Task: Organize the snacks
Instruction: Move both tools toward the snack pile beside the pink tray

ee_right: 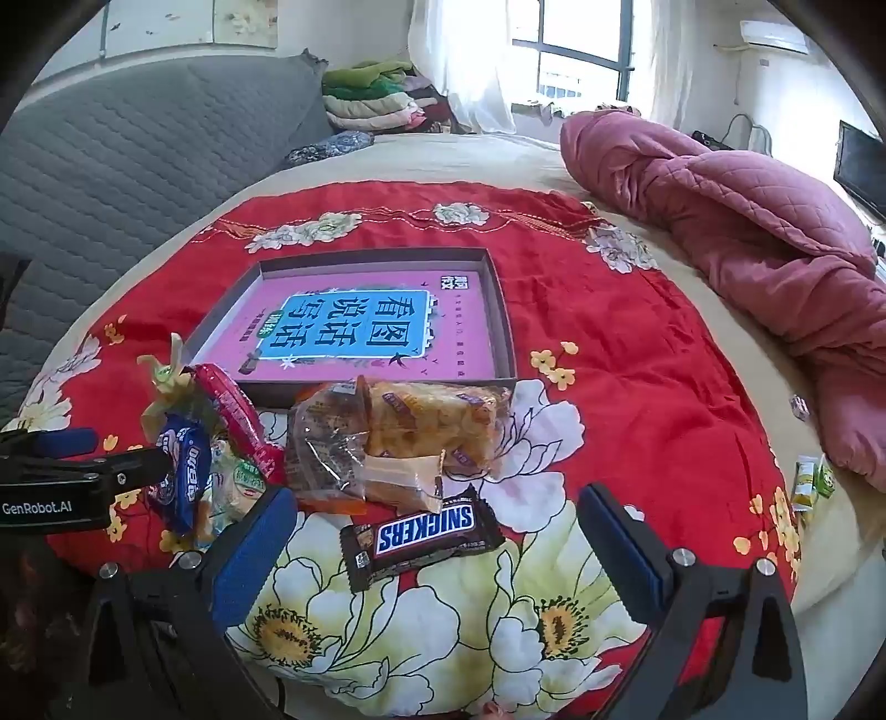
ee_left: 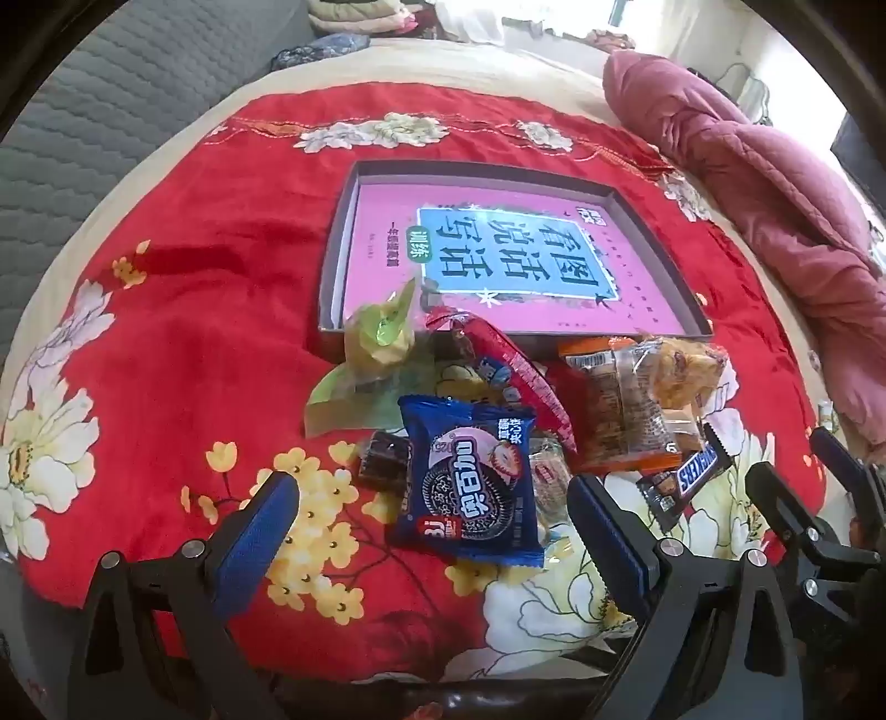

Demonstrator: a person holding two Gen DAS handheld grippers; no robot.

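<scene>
A: Nearest left wrist lens: blue Oreo pack (ee_left: 469, 501), lying between the wide-apart jaws of left gripper (ee_left: 434, 531), nothing clamped, pads off it as far as visible.
B: Nearest right wrist lens: Snickers bar (ee_right: 423, 534), flat on red floral blanket (ee_right: 637, 343), between spread jaws of right gripper (ee_right: 437, 540). Nothing held either.
A: Snack pile just in front of shallow box (ee_left: 659, 232), pink book (ee_left: 498, 260) inside. Red wrapper (ee_left: 518, 376), orange pack (ee_left: 620, 410), green-wrapped sweet (ee_left: 382, 332), dark chocolate piece (ee_left: 385, 459) only clear from left view.
B: Right view only: window (ee_right: 576, 50), small green cartons (ee_right: 811, 479) at blanket edge. Yellow pastry bag (ee_right: 437, 421) much clearer here. Pink quilt (ee_right: 747, 221) far right on bed. Left gripper body visible at left edge, beside Oreo pack.
</scene>
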